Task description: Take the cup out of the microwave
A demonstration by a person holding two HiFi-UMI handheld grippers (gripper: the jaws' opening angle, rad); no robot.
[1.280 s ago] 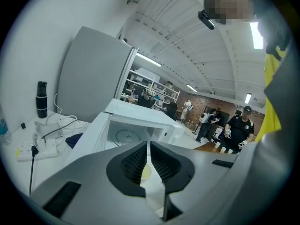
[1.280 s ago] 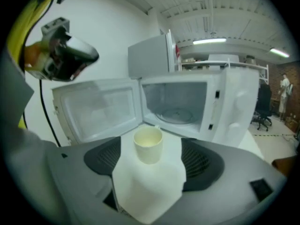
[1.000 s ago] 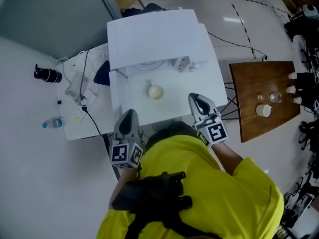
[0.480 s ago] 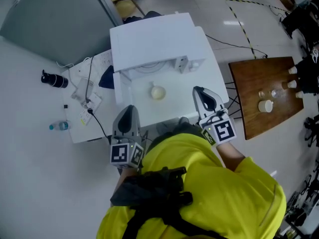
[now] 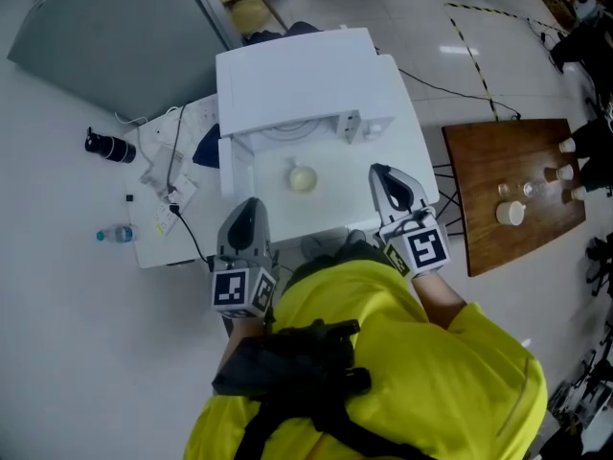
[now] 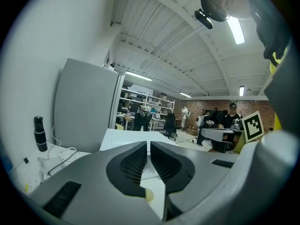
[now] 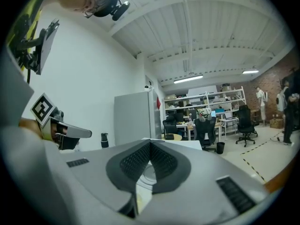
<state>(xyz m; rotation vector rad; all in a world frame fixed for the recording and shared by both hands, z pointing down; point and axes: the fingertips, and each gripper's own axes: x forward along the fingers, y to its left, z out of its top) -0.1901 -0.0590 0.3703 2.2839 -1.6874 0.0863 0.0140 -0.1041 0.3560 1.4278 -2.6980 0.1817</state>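
Holding the left gripper (image 5: 250,206) and the right gripper (image 5: 381,172) side by side, well apart, pointing forward. Gripping nothing, with jaws together on both.

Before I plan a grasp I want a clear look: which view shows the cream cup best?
The head view: the cream cup shows whole from above, nothing covering it. The left gripper view shows only a pale sliver of it low in frame; the right gripper view hardly that.

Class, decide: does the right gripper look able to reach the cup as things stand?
Probably yes. The cup stands uncovered on the white surface, and nothing lies between it and the right gripper. The jaws are shut, though, so they must open first.
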